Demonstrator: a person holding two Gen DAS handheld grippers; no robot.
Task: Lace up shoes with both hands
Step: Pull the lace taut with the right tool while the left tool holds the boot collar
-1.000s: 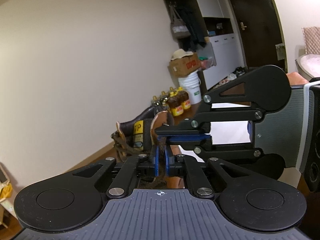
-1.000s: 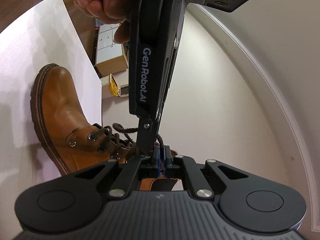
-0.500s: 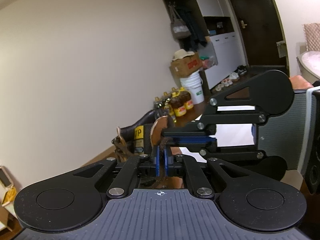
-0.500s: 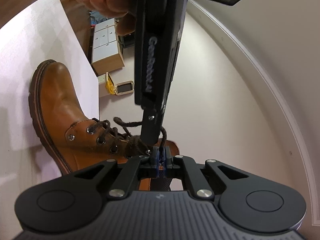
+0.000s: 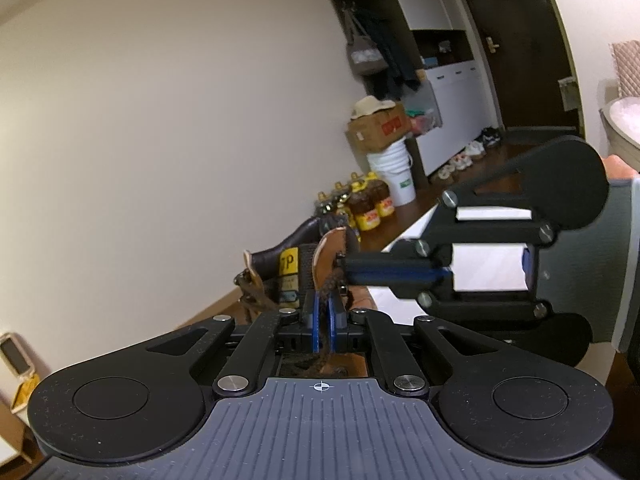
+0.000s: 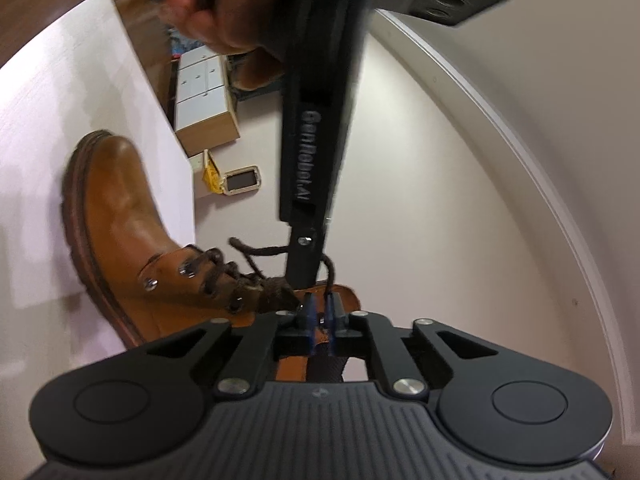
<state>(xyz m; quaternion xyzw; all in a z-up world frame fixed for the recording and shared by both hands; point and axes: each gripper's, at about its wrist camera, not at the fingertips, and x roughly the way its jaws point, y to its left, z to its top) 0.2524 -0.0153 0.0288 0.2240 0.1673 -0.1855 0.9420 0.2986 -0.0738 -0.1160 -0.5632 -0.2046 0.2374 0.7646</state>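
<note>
A tan leather boot (image 6: 120, 216) lies on the white table (image 6: 60, 100), with its dark brown lace (image 6: 256, 250) loose above the eyelets. My left gripper (image 5: 322, 312) is shut on a strand of that lace just in front of the boot's tongue (image 5: 326, 256). From the right wrist view, the left gripper (image 6: 304, 276) points down at the lace crossing, held by a hand (image 6: 224, 20). My right gripper (image 6: 319, 312) sits over the boot's collar with a lace strand running down into its narrow jaws. In the left wrist view, the right gripper (image 5: 343, 270) reaches in from the right, tip beside the tongue.
Oil bottles (image 5: 368, 204), a white bucket (image 5: 394, 176) and a cardboard box (image 5: 378, 128) stand on the floor by the wall. A low drawer cabinet (image 6: 204, 104) is beyond the table edge. A dark door (image 5: 516, 40) is at the back.
Both grippers have drawn slightly up and away from the boot with the lace. The boot sits lower and farther off in the right wrist view, which is now blurred by motion.
</note>
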